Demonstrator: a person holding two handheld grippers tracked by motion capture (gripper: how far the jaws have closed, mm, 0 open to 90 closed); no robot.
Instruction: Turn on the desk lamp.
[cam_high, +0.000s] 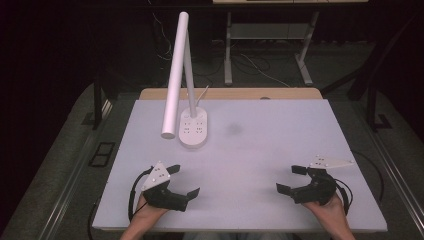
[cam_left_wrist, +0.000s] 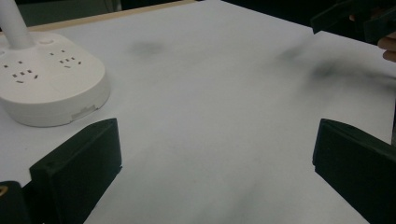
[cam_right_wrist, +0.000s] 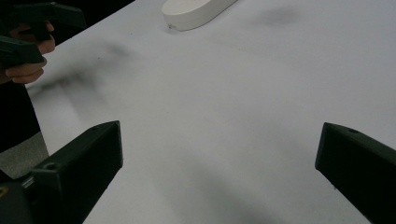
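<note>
Covering most of the scene, the white table (cam_high: 280, 165) is lying bare except for one thing: a white desk lamp (cam_high: 176, 75) standing at the far left of the middle. Its long tube head is slanting down toward the near left, its thinner stalk is rising from an oval base (cam_high: 193, 128) set with socket slots, and that base is sitting flat on the surface. A faint grey smudge (cam_high: 234, 128) is showing just right of the base.

Resting at the near edge, well apart from one another, the two hand-held tools are waiting. The left gripper (cam_high: 185, 181) is lying near left with its jaws spread wide and nothing between them; in the left gripper view the lamp base (cam_left_wrist: 49, 84) is showing ahead and to the left of those jaws. The right gripper (cam_high: 291, 179) is lying near right, jaws likewise wide apart and empty, with the base (cam_right_wrist: 196, 11) far off in its own view.

Judging from this, the work is only at its start, with the lamp as the nearest object to the left tool. Reaching it is calling for a forward move of the left gripper toward the base or stalk, keeping clear of the overhanging head.
</note>
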